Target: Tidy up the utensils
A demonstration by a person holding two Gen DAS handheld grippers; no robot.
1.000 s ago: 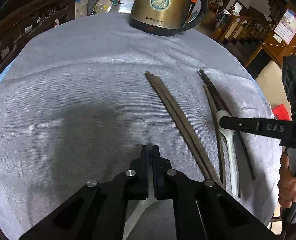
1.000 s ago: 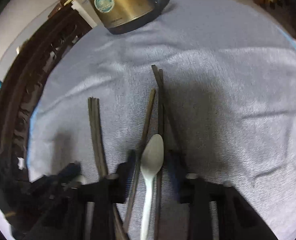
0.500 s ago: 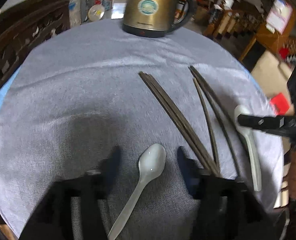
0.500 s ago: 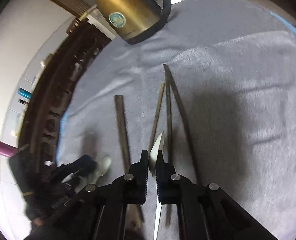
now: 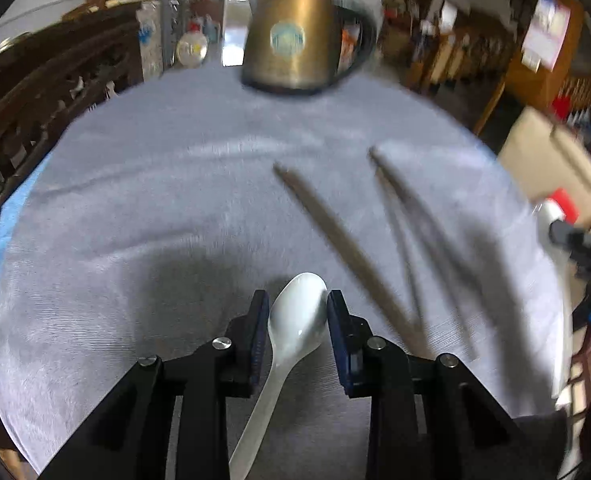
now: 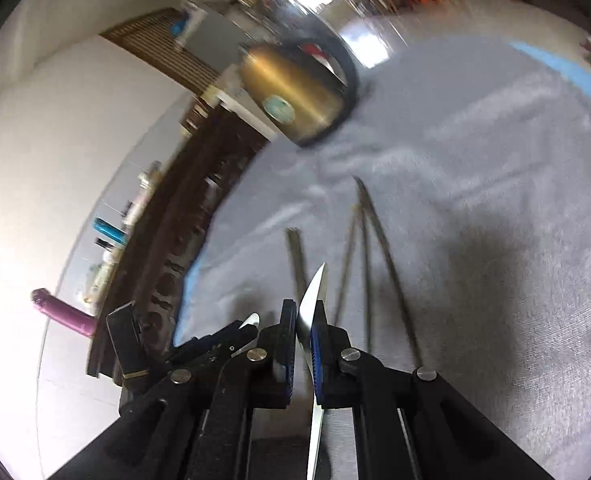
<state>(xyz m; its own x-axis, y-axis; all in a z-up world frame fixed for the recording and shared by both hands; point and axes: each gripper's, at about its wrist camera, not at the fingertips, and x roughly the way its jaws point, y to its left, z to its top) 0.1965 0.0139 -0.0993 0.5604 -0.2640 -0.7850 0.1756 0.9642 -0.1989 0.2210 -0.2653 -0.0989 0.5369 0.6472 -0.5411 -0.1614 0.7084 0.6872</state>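
Observation:
A white spoon [image 5: 295,320] has its bowl between my left gripper's [image 5: 295,314] pads, which touch both sides as the jaws are closing; its handle runs back under the gripper. Seen edge-on, a second white spoon [image 6: 313,300] is lifted above the cloth with my right gripper [image 6: 303,320] shut on it. Below it lie a tight bundle of dark chopsticks [image 6: 295,256] and several loose ones [image 6: 379,240]. In the left wrist view the bundle [image 5: 335,236] and loose sticks [image 5: 415,232] lie right of my left gripper. My right gripper [image 5: 555,232] hangs at the far right.
A brass-coloured kettle [image 5: 295,52] with a black handle stands at the far edge of the round table, under a grey cloth [image 5: 155,200]. Dark carved wooden furniture [image 5: 35,100] borders the table's left side. A staircase and shelves lie beyond.
My left gripper opened, letting its spoon lie between the fingers, then closed on the bowl and rose. My right gripper shut on its spoon and lifted it off the chopsticks.

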